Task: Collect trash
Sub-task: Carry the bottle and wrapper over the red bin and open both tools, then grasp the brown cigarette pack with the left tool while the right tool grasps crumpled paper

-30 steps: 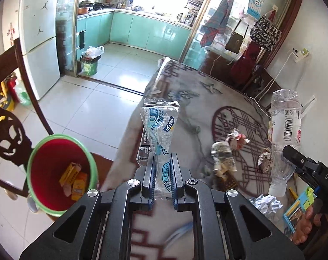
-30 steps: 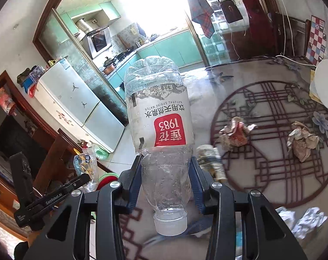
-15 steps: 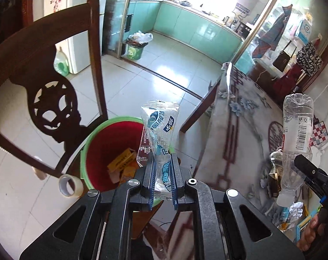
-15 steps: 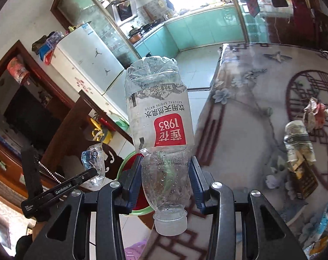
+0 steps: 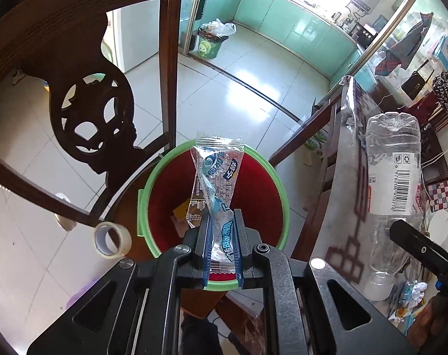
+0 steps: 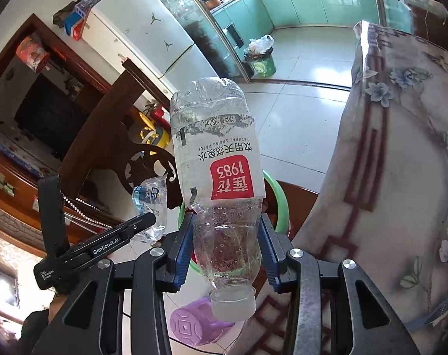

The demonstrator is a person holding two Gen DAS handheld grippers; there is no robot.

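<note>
My left gripper (image 5: 221, 245) is shut on a clear blue-printed snack wrapper (image 5: 216, 174), which stands up from the jaws right over the red bin with a green rim (image 5: 148, 186). Yellow scraps lie in the bin's bottom. My right gripper (image 6: 225, 236) is shut on an empty clear water bottle (image 6: 218, 159) with a red-and-white label, held cap end toward the camera. In the left wrist view the bottle (image 5: 392, 183) hangs at the right, over the table's edge. In the right wrist view the wrapper (image 6: 151, 204) and left gripper (image 6: 153, 220) show at the left, the bin's rim (image 6: 278, 195) behind the bottle.
A dark carved wooden chair (image 5: 90, 112) stands left of the bin, a tape roll (image 5: 111, 241) on the seat where the bin stands. The table with a floral cloth (image 6: 401, 162) fills the right. A purple stool (image 6: 194, 322) sits below. A second green bin (image 5: 209, 47) stands far off.
Both grippers have swung left off the table and lowered. The wrapper now hangs over the red bin, and the bottle has come to the table's edge near the bin. Both grips are unchanged.
</note>
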